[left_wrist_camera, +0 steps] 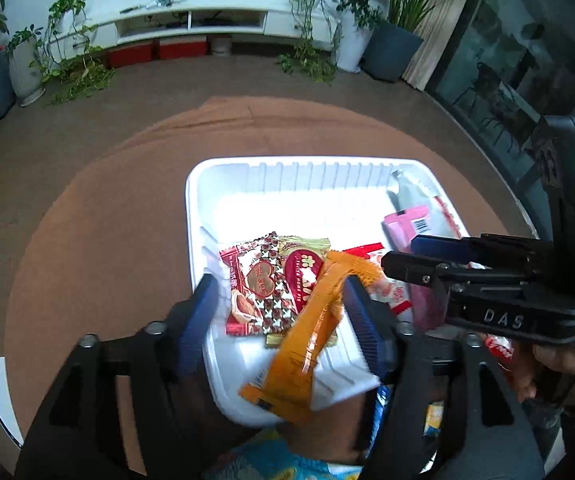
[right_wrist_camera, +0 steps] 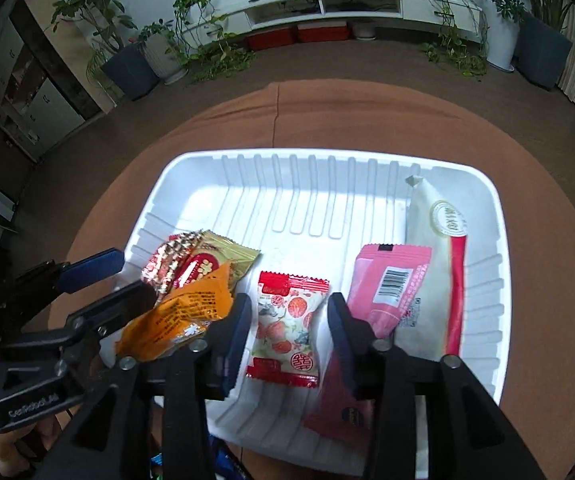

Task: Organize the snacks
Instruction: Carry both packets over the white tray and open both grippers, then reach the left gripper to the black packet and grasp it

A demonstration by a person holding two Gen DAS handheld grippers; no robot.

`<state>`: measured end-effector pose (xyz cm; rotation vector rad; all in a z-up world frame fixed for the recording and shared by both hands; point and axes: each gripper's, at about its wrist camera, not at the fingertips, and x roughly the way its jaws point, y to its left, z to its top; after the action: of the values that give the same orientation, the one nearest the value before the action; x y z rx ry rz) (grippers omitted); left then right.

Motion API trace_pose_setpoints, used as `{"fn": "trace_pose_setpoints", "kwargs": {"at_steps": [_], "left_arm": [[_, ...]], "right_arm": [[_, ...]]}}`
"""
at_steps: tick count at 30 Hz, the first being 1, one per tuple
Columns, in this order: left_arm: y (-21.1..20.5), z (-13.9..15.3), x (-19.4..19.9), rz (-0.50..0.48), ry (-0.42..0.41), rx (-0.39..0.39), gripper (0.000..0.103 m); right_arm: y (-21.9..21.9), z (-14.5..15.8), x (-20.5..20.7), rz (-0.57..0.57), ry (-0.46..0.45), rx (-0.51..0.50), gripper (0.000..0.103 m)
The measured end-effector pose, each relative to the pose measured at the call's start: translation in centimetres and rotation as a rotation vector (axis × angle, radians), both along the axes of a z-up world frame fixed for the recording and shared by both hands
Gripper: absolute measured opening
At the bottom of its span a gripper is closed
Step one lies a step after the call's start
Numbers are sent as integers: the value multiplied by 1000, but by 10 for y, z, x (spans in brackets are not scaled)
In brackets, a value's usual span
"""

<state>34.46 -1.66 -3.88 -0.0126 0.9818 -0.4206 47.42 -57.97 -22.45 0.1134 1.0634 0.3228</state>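
Snacks lie in a white ribbed tray (right_wrist_camera: 191, 184) on the brown-covered desk (right_wrist_camera: 407, 120). Left fingers (left_wrist_camera: 279, 320) stand wide apart around an orange packet (left_wrist_camera: 307, 332) draped over the tray's near rim, their pads clear of it. Right fingers (right_wrist_camera: 289, 336) stand apart astride a red-and-white strawberry sachet (right_wrist_camera: 287, 324) lying flat. A pink packet (right_wrist_camera: 391, 284) and a long cream packet (right_wrist_camera: 439, 264) lie at right.

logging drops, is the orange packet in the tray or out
Partly in. The orange packet lies tilted across the near rim of the white tray, its top over the other snacks and its lower end hanging outside.
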Motion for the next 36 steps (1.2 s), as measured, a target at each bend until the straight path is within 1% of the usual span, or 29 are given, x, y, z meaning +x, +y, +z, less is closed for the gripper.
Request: {"fn": "trace_pose_setpoints", "kwargs": {"at_steps": [1,2,3,4,5,6,8,10,12,14,16,19,21,23,25,26,27,28,29,30,34,36], "left_arm": [[2,4,-6,4,-11,-8,77],[4,10,-14,1,-23,-18,85],[5,14,-20,-5,-33,-26,92],[6,17,-28,-12,-45,-37,95],[7,21,-37,-21,-62,-47,100],[9,25,-46,-30,-76,-53,102],[10,29,-64,-55,-89,-64,102],[12,31,-82,-85,-93,-74,102],[13,32,-102,-121,-106,-73,102],[10,31,-121,-162,-113,-53,102],[4,26,-141,-216,-123,-8,102],[-12,16,-173,-346,-153,81,102],[-20,7,-188,-396,-149,122,102],[-27,-3,-194,-425,-139,154,102],[-30,-9,-197,-430,-130,168,100],[-31,-12,-197,-428,-124,180,96],[-33,-15,-196,-430,-117,190,89],[-34,-17,-193,-431,-108,198,85],[-36,-19,-192,-435,-98,209,77],[-38,-22,-192,-447,-88,221,73],[-47,-29,-192,-488,-63,252,70],[-50,-33,-190,-500,-42,260,55]], "right_arm": [[-2,5,-4,-4,-11,7,55],[-5,12,-9,-7,-26,20,58],[-9,19,-15,-10,-42,36,65],[-13,27,-23,-13,-59,56,70],[-16,34,-29,-12,-73,74,73],[-21,42,-38,-8,-93,98,77],[-29,55,-58,-3,-124,137,81],[-42,66,-86,6,-160,183,83],[-53,70,-112,0,-183,213,85],[-67,68,-144,-19,-198,246,85],[-82,60,-172,-46,-200,292,85],[-100,35,-212,-87,-174,334,85],[-107,20,-228,-119,-156,349,85],[-112,4,-241,-138,-125,365,85],[-116,-5,-250,-148,-119,362,83],[-117,-8,-252,-150,-115,358,82],[-117,-10,-254,-149,-113,355,81],[-118,-10,-255,-149,-114,353,79],[-120,-9,-255,-151,-116,353,78],[-120,-8,-255,-154,-121,354,78],[-119,-9,-257,-145,-128,347,75],[-118,-12,-258,-139,-120,346,73]]}}
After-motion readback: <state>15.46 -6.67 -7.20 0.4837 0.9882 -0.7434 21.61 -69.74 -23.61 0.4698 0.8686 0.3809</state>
